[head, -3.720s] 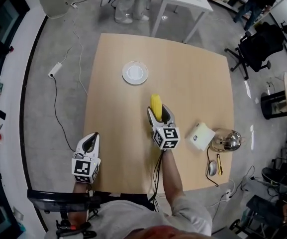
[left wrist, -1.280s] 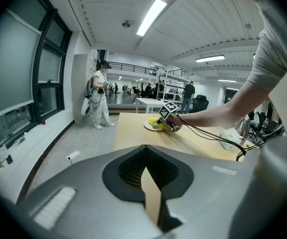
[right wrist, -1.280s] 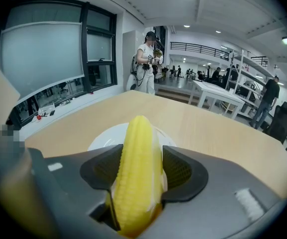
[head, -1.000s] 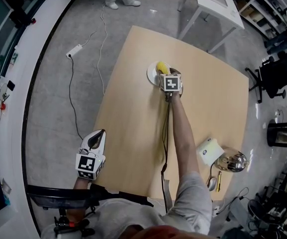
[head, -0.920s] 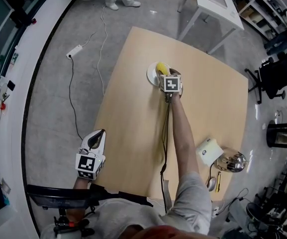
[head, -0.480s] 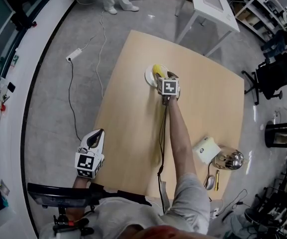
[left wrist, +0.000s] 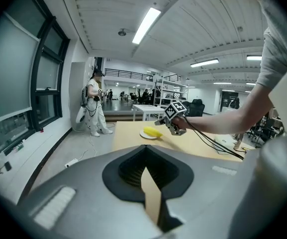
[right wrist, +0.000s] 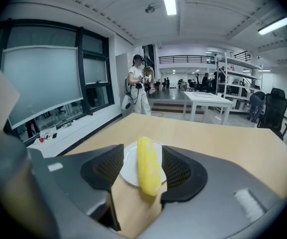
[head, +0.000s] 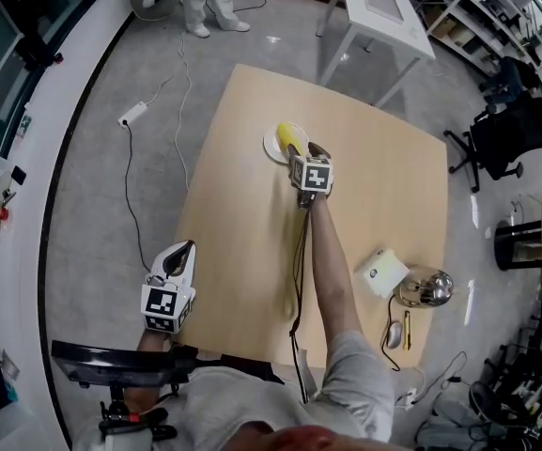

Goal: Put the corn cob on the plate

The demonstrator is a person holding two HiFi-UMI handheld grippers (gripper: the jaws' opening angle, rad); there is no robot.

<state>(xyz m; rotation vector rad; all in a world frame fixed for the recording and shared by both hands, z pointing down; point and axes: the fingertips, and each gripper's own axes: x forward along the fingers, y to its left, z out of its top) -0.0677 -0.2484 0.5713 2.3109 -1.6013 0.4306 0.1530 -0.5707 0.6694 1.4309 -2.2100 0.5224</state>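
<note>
Corn cob (head: pixel 290 137) on plate (head: pixel 271 147); right gripper (head: pixel 310 150) jaws spread, just narrowed, empty; left gripper (head: pixel 182 250) jaws together.

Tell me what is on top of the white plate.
A yellow corn cob lies lengthwise across the plate. Nothing else shows on it. The strip of plate directly under the cob is covered.

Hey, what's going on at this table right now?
A person works a two-jaw gripper in each hand at a light wooden table. The yellow corn cob lies on the small round white plate, so the placing looks done. The right gripper hangs just behind it, jaws apart either side of the cob without pressing it, though they have just been closing slightly. The left gripper is held by the table's left edge, jaws together and empty.
</note>
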